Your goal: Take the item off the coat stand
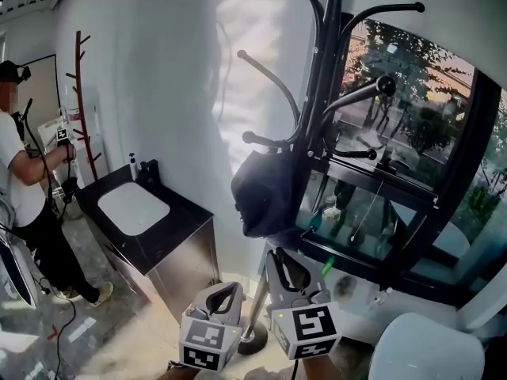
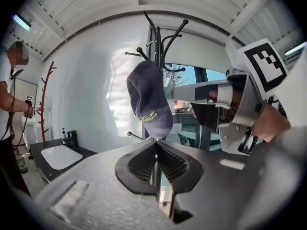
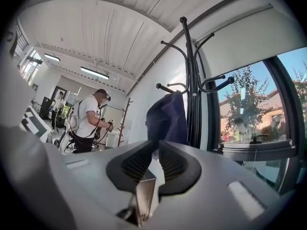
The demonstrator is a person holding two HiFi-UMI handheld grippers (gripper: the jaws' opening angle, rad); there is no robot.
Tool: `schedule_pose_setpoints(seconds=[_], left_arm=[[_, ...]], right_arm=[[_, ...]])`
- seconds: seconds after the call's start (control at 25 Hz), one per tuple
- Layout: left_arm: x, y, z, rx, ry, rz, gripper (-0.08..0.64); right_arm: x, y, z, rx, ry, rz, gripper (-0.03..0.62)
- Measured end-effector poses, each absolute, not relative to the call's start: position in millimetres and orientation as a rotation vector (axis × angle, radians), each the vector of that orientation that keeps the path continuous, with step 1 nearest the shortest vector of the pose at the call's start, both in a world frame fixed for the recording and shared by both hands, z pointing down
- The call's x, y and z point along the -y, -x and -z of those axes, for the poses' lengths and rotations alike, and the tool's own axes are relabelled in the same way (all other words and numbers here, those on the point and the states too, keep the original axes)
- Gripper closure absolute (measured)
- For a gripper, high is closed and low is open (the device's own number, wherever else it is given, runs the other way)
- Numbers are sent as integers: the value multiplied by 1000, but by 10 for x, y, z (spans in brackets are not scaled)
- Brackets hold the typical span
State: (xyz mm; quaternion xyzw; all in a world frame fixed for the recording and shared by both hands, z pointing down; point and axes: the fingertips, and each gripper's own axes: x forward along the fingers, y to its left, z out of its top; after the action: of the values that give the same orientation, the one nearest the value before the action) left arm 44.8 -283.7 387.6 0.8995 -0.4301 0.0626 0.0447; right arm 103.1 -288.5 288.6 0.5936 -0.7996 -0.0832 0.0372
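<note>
A dark navy cap (image 1: 265, 192) hangs on a lower hook of the black coat stand (image 1: 317, 93). Below it my left gripper (image 1: 231, 290) and my right gripper (image 1: 277, 252) both point up, and the right one reaches closer to the cap's underside. In the left gripper view the cap (image 2: 148, 99) hangs just beyond my left gripper (image 2: 154, 145), whose jaws meet at the tips with nothing between them. The right gripper view shows the cap (image 3: 165, 119) behind my right gripper (image 3: 156, 148). Its jaws are drawn together to a thin slit and hold nothing.
A black counter (image 1: 186, 220) with a white sink (image 1: 133, 207) stands left of the stand. A person (image 1: 24, 172) works by a red coat stand (image 1: 79, 93) at far left. A dark-framed window (image 1: 444, 204) is behind the stand, and a white rounded object (image 1: 428, 347) lies at bottom right.
</note>
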Motion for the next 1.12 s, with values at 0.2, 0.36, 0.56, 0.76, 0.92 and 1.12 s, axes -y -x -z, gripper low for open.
schedule_pose_setpoints(seconds=[0.2,0.36,0.56,0.76,0.92,1.12], left_arm=[[3045,-543,-3768,1342,-2746,-170,555],[3166,-549,-3722,1378,-2738,-166,555],[3269,-467,-3751,1428,-2705,-173,555],[3314,-392,-3761,1469,-2688,-166,555],[3336,-293,-3753,1503,-2671,-165,555],[3309,-233,-3753,1511,-2666,-168,555]], right_arm=[[3123,-1176,-2669,2457,-1815,349,543],[3296,-1268,-2523,2463,-1835,370,529],[3548,-1305,-2315,2484,-1841,422,499],[3757,-1284,-2339,2472,-1808,406,492],[3811,-1261,-2322,2463,-1821,422,492],[3798,-1247,-2295,2437,-1837,455,534]])
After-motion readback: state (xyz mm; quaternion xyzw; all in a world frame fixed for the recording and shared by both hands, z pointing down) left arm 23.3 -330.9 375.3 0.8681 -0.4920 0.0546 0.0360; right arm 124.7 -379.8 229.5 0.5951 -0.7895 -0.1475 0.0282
